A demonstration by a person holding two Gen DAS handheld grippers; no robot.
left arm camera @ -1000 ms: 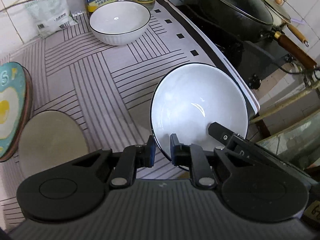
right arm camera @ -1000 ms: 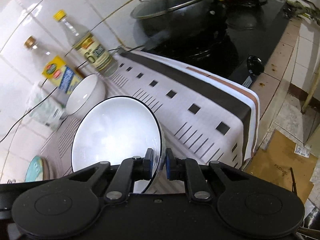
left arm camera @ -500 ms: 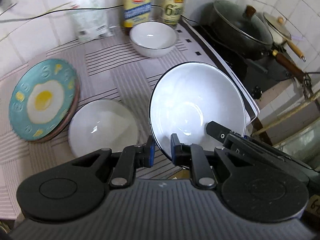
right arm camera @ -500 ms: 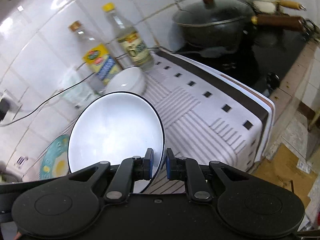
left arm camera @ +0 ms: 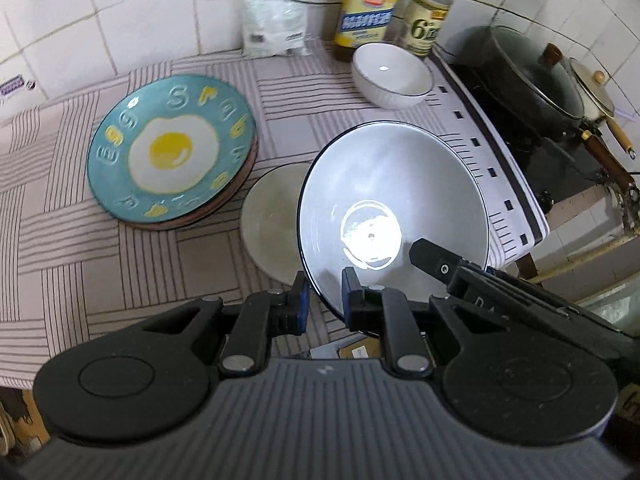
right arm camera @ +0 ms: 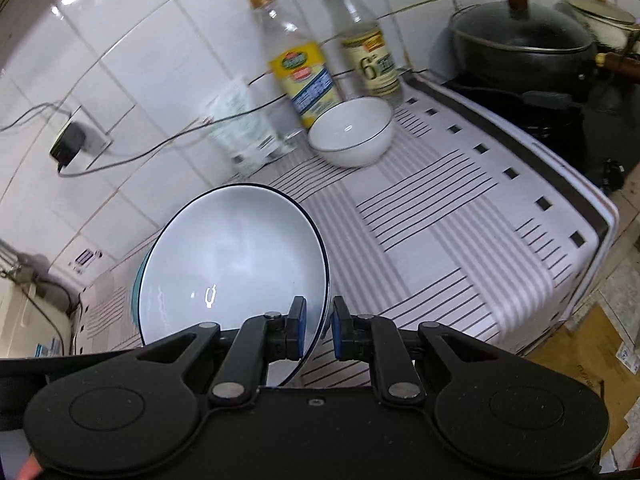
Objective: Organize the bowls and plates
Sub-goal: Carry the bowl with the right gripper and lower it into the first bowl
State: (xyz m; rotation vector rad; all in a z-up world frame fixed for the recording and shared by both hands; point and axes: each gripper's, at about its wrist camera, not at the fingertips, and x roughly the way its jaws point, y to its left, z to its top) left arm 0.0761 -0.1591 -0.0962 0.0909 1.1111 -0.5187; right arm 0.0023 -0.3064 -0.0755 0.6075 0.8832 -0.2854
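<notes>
A large white bowl with a dark rim is held in the air above the counter. My left gripper is shut on its near rim. My right gripper is shut on the rim of the same bowl, and its fingers show at the bowl's right side in the left wrist view. A teal fried-egg plate lies on a stack at the left. A pale flat plate lies under and left of the held bowl. A small white bowl sits at the back, also in the right wrist view.
Two bottles and a plastic bag stand against the tiled wall. A black lidded wok and a pan sit on the stove at right. A cable and wall plug hang at left. The striped cloth's right edge drops off.
Both grippers have lifted and pulled back with the large bowl, moving it left. The fried-egg plate and the wall bottles have come fully into view.
</notes>
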